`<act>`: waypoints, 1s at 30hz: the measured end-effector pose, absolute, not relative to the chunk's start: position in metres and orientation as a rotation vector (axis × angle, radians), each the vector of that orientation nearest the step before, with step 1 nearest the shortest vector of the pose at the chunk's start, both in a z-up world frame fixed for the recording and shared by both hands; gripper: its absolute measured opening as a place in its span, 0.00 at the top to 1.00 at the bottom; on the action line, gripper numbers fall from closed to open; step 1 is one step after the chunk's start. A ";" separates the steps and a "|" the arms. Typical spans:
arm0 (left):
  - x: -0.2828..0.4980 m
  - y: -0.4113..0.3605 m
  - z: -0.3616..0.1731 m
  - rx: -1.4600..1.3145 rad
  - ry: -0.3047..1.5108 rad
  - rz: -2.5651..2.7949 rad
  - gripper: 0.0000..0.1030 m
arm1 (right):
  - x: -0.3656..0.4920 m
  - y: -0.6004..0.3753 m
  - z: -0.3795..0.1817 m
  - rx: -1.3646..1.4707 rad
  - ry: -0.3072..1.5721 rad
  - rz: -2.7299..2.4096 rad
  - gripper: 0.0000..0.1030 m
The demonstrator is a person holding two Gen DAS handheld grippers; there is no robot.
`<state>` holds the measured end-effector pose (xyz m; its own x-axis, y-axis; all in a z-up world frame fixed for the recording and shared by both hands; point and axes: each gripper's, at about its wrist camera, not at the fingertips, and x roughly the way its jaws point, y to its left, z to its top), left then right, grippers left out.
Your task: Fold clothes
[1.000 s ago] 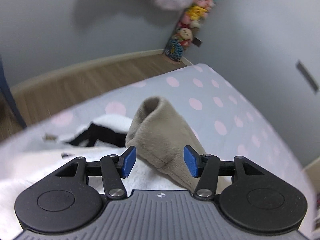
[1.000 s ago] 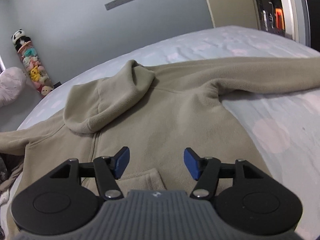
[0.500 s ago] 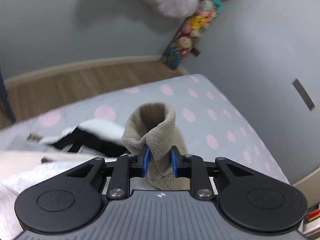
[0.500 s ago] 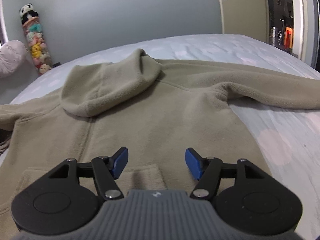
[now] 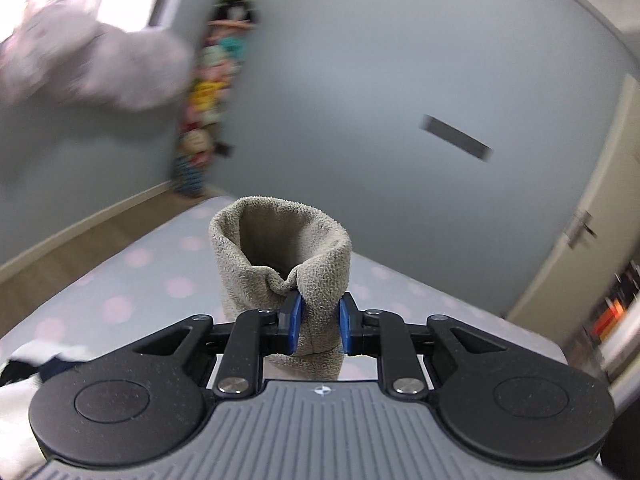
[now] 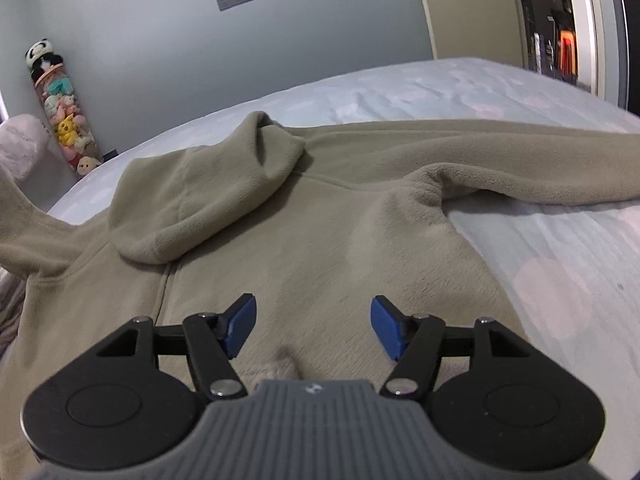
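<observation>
A beige fleece hooded sweatshirt (image 6: 320, 240) is lying spread face-up across a pale bedsheet dotted with pink circles (image 6: 560, 264), its hood (image 6: 200, 196) flopped over the chest and one sleeve (image 6: 540, 164) stretching flat toward the doorway side. The left gripper (image 5: 319, 322) is clenching the open cuff of the other sleeve (image 5: 280, 248) between its blue pads (image 5: 295, 322) and holding it raised above the bed, the cuff's mouth gaping upward. In the right wrist view, that raised sleeve is rising off the frame's left edge. The right gripper (image 6: 312, 326) is hovering over the lower front of the garment with its jaws spread wide, gripping nothing. By these views, the folding appears to be at a sleeve stage: the body is flat, the far sleeve is extended, and no fold is showing across the torso. Bringing both sleeves in and doubling the body seem to be what is left.
</observation>
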<state>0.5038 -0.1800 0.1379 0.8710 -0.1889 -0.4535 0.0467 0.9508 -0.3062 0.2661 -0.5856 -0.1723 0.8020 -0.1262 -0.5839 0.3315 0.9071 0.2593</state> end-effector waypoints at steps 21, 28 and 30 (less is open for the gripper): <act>0.498 -0.540 -0.017 0.067 0.685 -0.461 0.84 | 0.304 -0.677 -0.176 0.510 0.487 -0.288 0.36; 0.498 -0.596 -0.107 0.150 0.860 -0.586 0.84 | 0.303 -0.682 -0.178 0.519 0.487 -0.283 0.36; 0.497 -0.602 -0.118 0.167 0.890 -0.625 0.82 | 0.303 -0.684 -0.180 0.528 0.491 -0.284 0.36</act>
